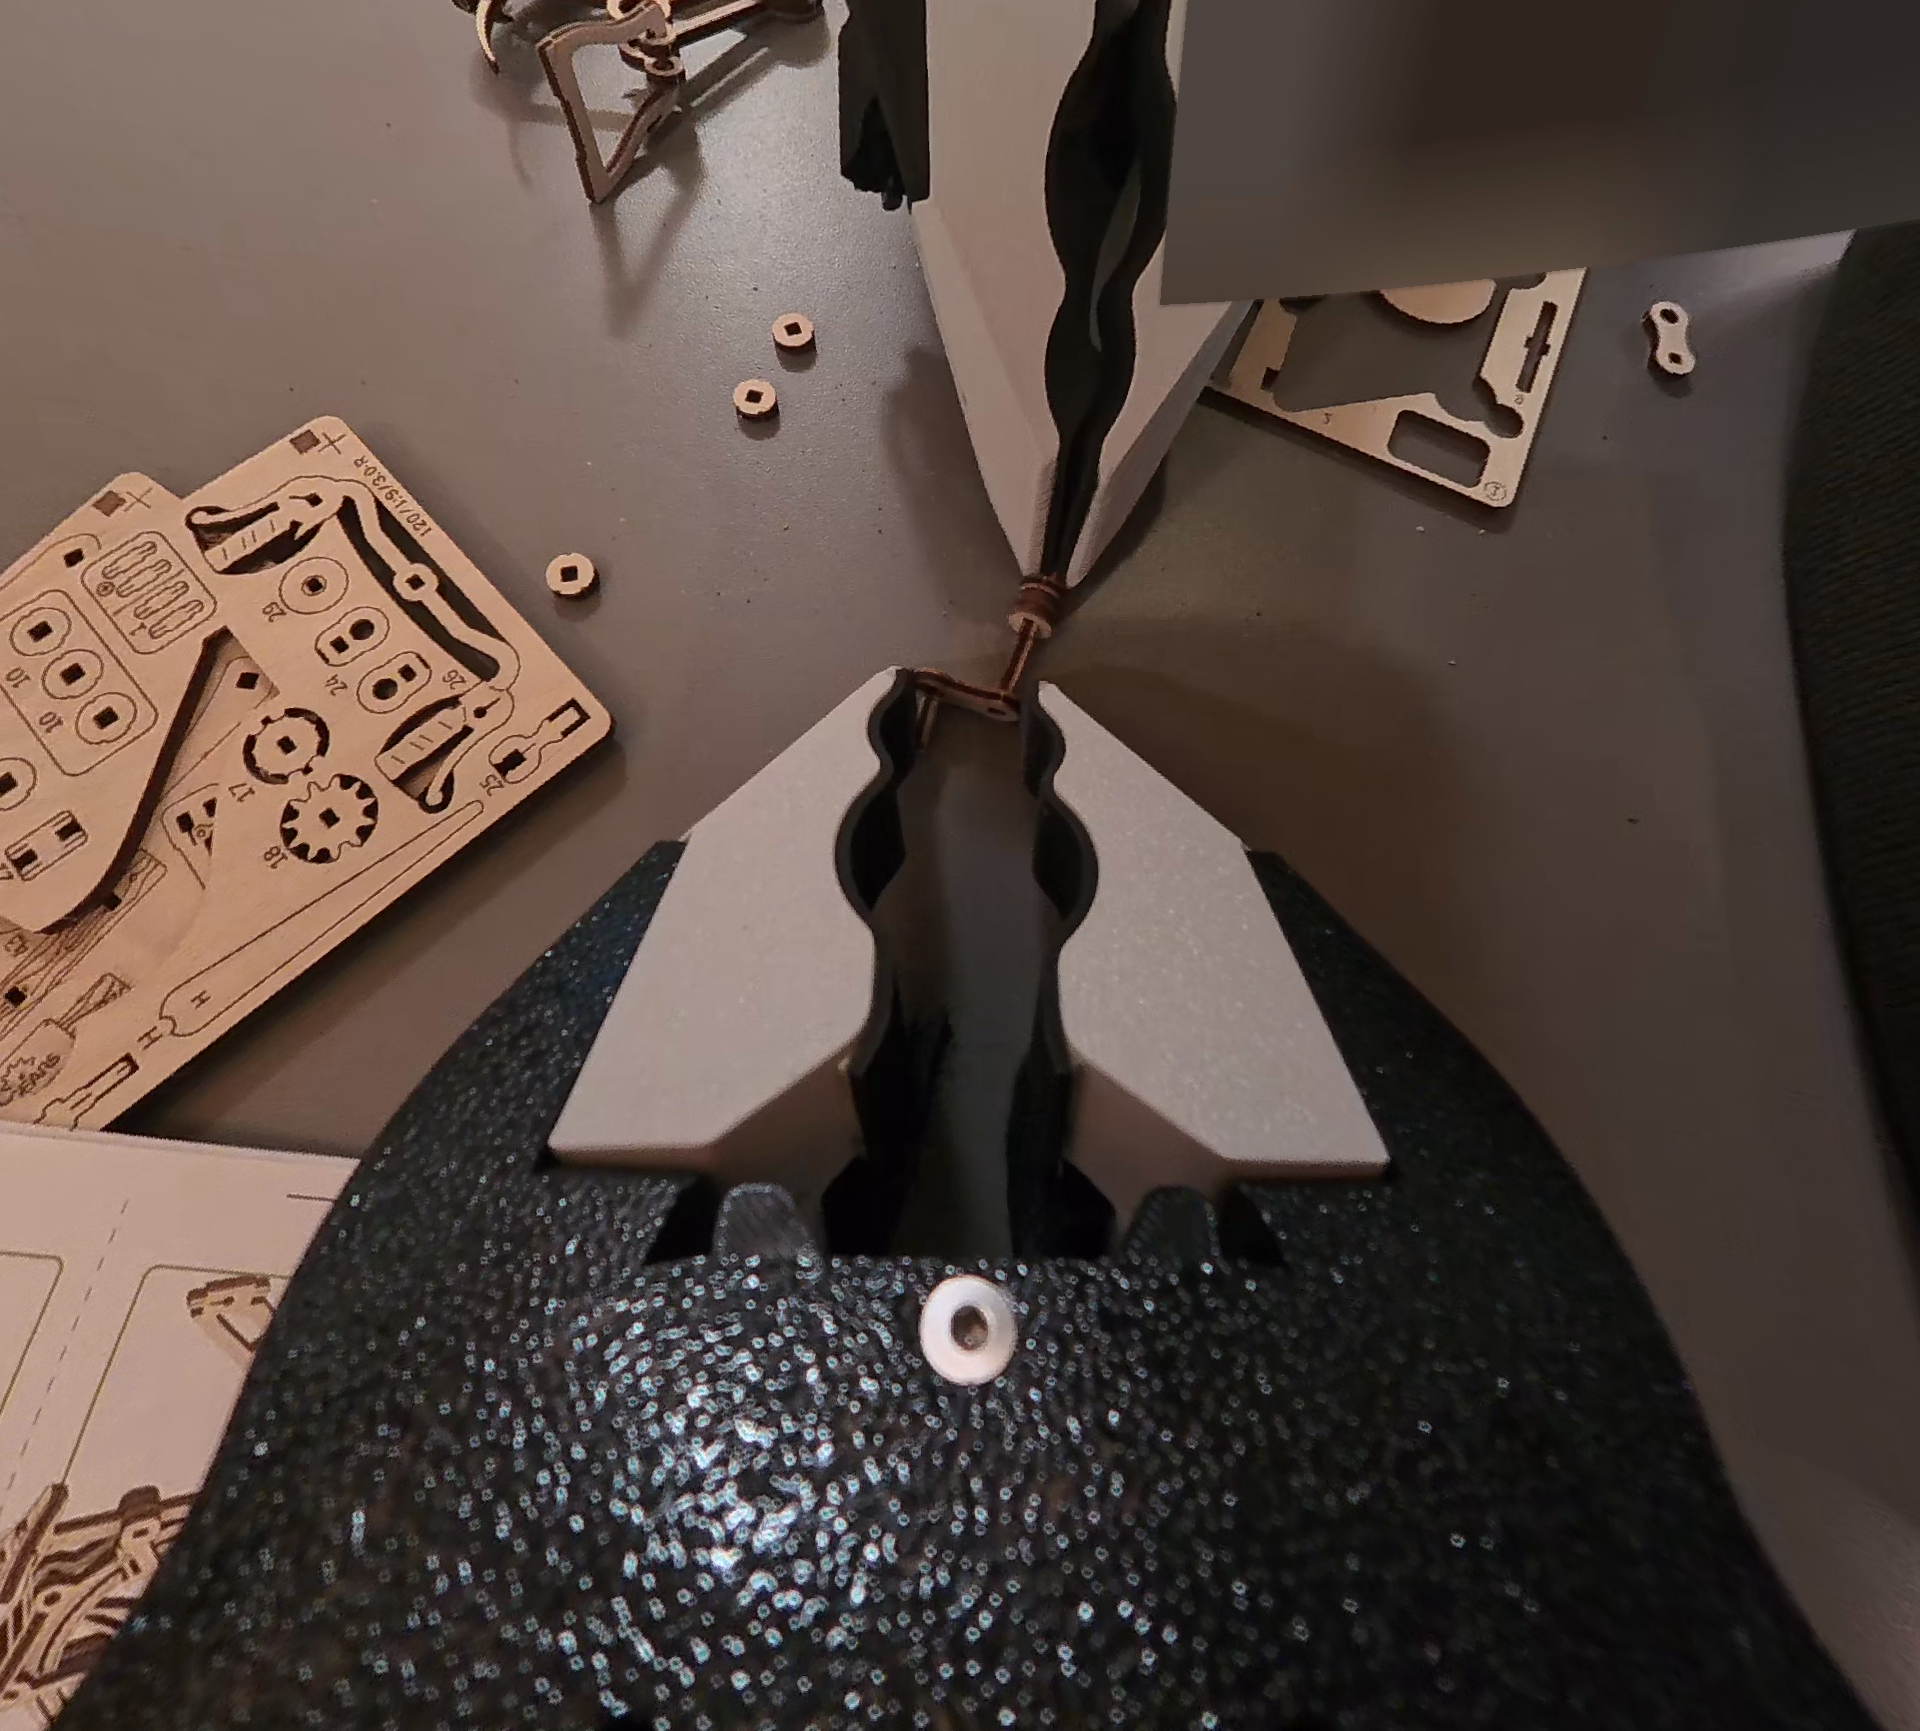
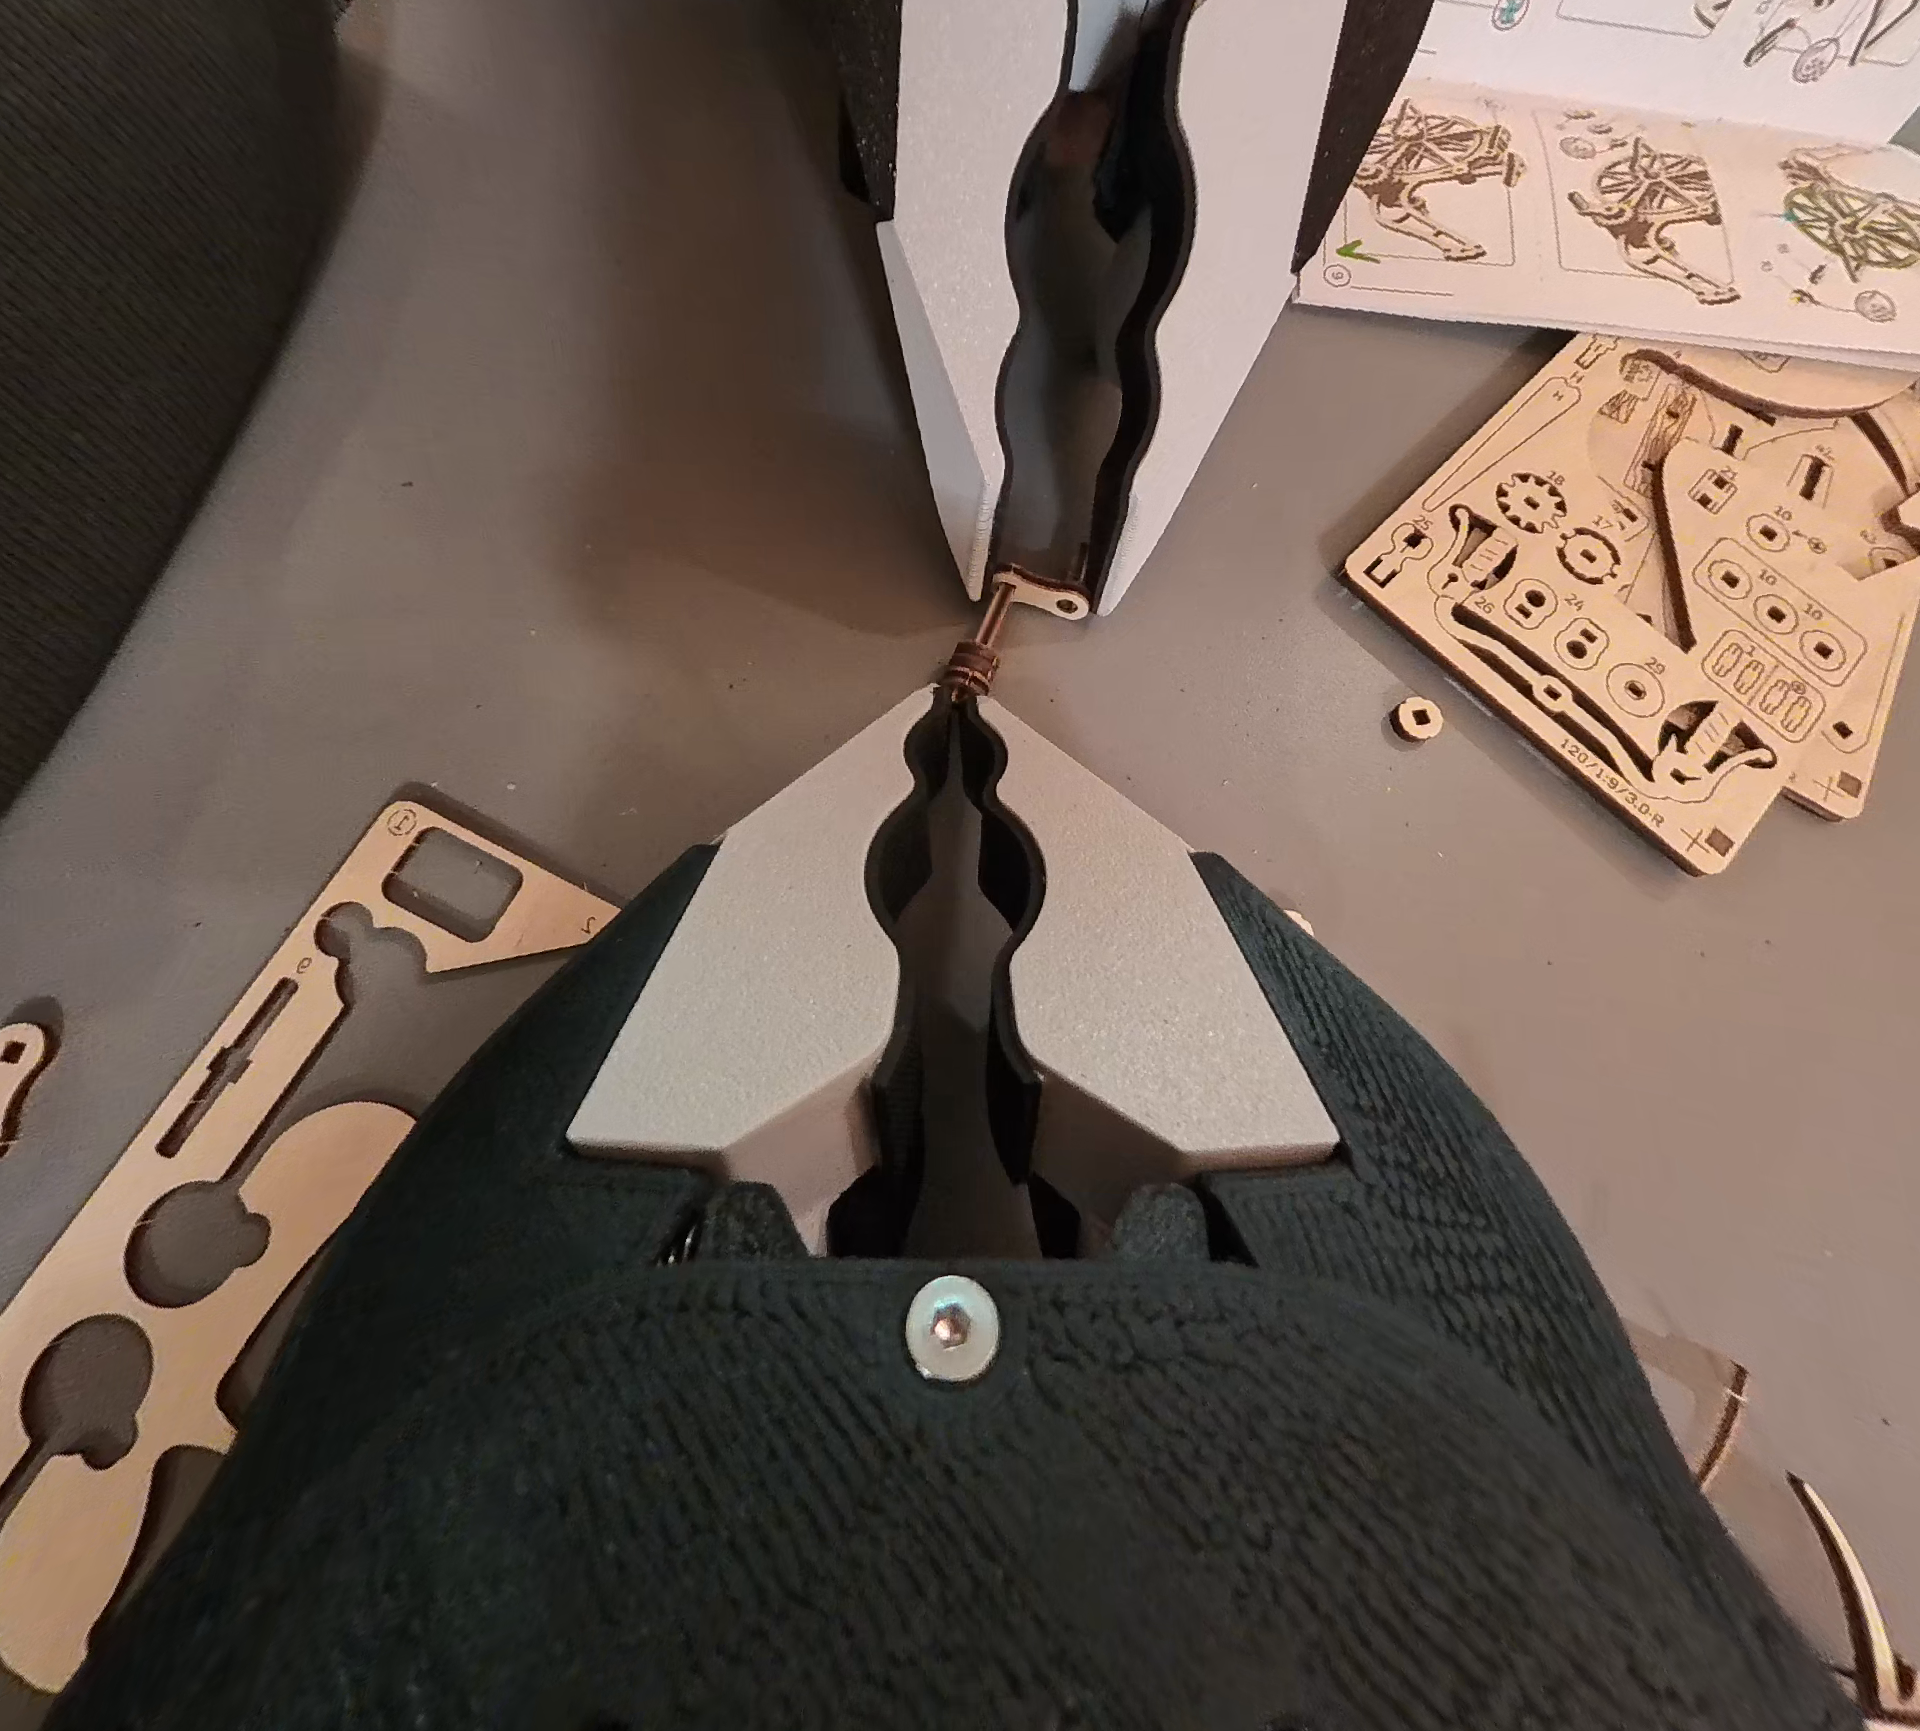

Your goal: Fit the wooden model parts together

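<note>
Table (image 1: 312, 123): grey surface under everything.
Part sheets (image 1: 260, 725): laser-cut wooden sheets, lying left of the grippers in the left wrist view.
Left gripper (image 1: 966, 689): tips clamped on a small flat wooden link (image 1: 961, 694).
Right gripper (image 2: 961, 707): tips pinched on a ringed wooden peg (image 2: 971, 668).
Join: peg's thin shaft meets the link's end, between both grippers, above the table.

Matt grey table (image 1: 312, 71), pale wood sheets (image 1: 260, 694)
</note>
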